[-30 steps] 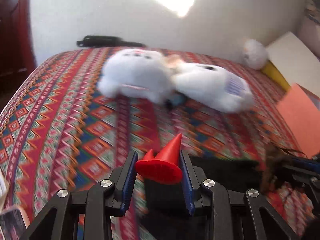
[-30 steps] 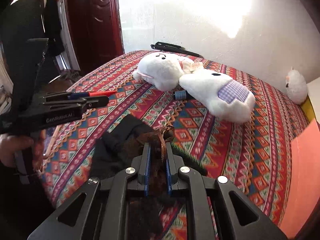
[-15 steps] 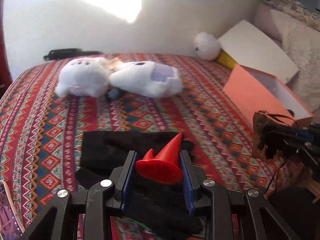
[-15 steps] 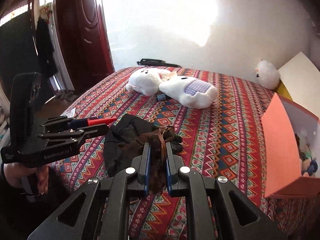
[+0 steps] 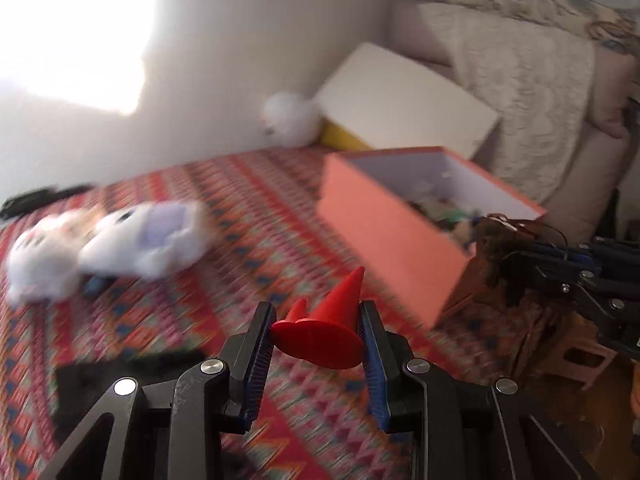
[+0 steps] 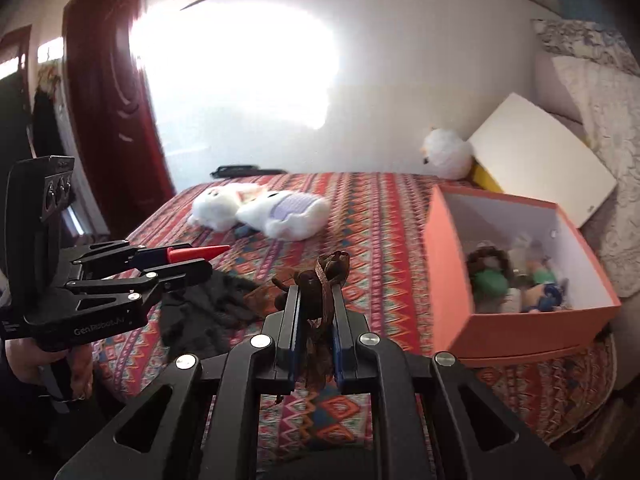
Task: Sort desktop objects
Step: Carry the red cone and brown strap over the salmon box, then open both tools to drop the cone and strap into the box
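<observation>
the left gripper [image 5: 318,330] is clamped part-way on the rim of a red cone [image 5: 326,326], tip forward, likely so it can drop point-first into the orange box [image 6: 448,280]. two white plush toys [image 6: 260,208] lie together on the patterned cover [image 6: 380,216], a black cloth [image 6: 204,312] nearer. the right gripper [image 6: 316,312], nearly fully closed, pinches one brown stringy item [image 6: 318,292] just short of the box, which already holds several small things. a third white plush [image 6: 446,152] sits behind the box.
</observation>
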Demonstrator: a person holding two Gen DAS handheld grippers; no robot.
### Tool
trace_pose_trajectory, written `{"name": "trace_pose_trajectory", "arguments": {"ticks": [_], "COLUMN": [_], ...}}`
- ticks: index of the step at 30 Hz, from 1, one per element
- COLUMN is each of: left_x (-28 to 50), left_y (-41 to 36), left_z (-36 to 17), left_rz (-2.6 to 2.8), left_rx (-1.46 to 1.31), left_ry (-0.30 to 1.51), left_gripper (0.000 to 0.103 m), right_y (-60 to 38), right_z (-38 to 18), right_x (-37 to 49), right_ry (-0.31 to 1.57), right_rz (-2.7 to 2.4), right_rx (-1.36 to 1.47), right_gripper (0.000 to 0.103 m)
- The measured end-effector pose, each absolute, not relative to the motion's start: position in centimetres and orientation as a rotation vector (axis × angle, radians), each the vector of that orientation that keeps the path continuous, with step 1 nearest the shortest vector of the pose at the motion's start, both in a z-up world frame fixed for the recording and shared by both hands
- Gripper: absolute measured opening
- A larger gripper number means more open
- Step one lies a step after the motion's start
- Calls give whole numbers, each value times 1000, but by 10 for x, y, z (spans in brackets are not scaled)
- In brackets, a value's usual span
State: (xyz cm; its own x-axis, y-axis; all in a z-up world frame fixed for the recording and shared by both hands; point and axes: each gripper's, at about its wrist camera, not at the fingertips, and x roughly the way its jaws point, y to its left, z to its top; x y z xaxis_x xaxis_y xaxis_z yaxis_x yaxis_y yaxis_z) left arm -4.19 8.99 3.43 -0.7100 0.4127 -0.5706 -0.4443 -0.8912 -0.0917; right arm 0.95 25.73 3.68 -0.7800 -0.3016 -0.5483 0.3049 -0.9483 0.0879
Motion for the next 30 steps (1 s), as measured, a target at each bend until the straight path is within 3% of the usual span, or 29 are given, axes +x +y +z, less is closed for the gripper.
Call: {"name": "trace_pose_trajectory", "arguments": {"ticks": [13, 19, 20, 22, 23, 25, 26, 27, 30], "left_x": [-147, -207, -214, -228, -234, -237, -236, -233, -226], "left_y": [264, 319, 324, 333, 335, 329, 324, 318, 304], "left_z": [69, 53, 49, 40, 36, 33, 32, 31, 30], "left_rz": [2352, 2343, 2359, 2390, 2403, 2419, 2426, 2432, 2444], "left_rx": [-738, -778, -789, -810, -820, -823, -825, -830, -852], "left_ry": [187, 209, 214, 223, 216, 162, 143, 131, 101], "left_gripper": [35, 36, 37, 70, 91, 93, 93, 93, 96], "right_y": [432, 491, 496, 499, 498, 491, 485, 479, 462], "right_z": [83, 65, 59, 42, 34, 20, 17, 14, 11], "right_x": [-47, -125, -138, -164, -175, -190, -189, -188, -181], "right_ry": [-74, -172, -183, -174, -137, -28, 32, 94, 217], "right_rz": [-3007, -3025, -3021, -3012, -3035, -3117, -3168, -3215, -3230], "right_rx": [708, 777, 797, 858, 905, 974, 956, 937, 935], "right_gripper": [13, 13, 13, 14, 21, 48, 79, 88, 88]}}
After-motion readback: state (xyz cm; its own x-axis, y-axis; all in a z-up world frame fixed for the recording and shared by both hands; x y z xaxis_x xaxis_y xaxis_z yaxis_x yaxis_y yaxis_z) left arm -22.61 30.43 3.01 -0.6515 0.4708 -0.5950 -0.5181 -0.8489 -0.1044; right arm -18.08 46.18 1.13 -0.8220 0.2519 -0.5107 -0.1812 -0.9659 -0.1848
